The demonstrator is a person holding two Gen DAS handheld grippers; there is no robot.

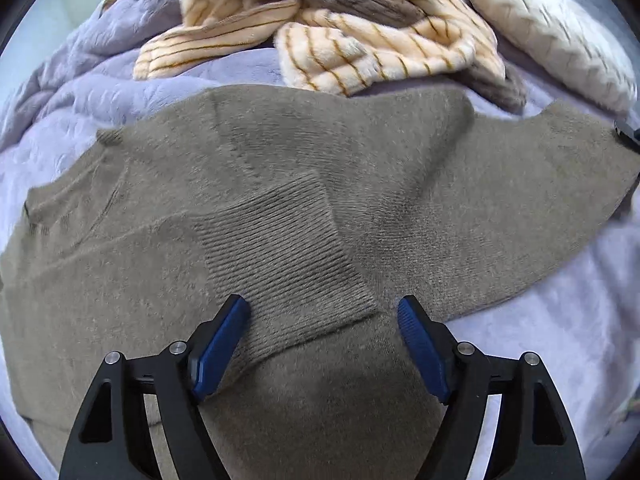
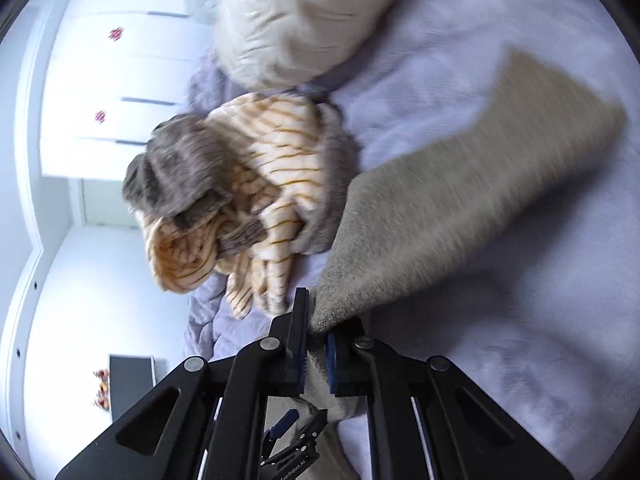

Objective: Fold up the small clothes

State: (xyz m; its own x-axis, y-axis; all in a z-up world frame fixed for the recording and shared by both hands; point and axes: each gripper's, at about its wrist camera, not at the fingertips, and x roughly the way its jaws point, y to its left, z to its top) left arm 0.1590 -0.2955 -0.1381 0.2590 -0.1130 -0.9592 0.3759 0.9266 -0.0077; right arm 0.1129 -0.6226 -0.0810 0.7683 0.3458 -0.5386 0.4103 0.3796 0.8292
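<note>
A taupe knit sweater point(image 1: 280, 184) lies spread on a lavender bed cover point(image 1: 540, 328), with one sleeve folded across the body so its ribbed cuff point(image 1: 280, 256) lies in the middle. My left gripper point(image 1: 324, 312) is open just above the cuff, with a blue pad point(image 1: 220, 352) on either side of it. My right gripper point(image 2: 316, 344) is shut on the edge of the sweater point(image 2: 460, 208) and holds that part lifted off the bed. The right gripper's tip shows at the far right edge of the left wrist view point(image 1: 626, 134).
A crumpled cream-and-orange striped fleece garment with grey-brown trim point(image 1: 320, 40) lies behind the sweater; it also shows in the right wrist view point(image 2: 248, 200). A cream pillow point(image 1: 552, 36) lies at the back right. White wardrobe doors point(image 2: 120, 80) stand beyond the bed.
</note>
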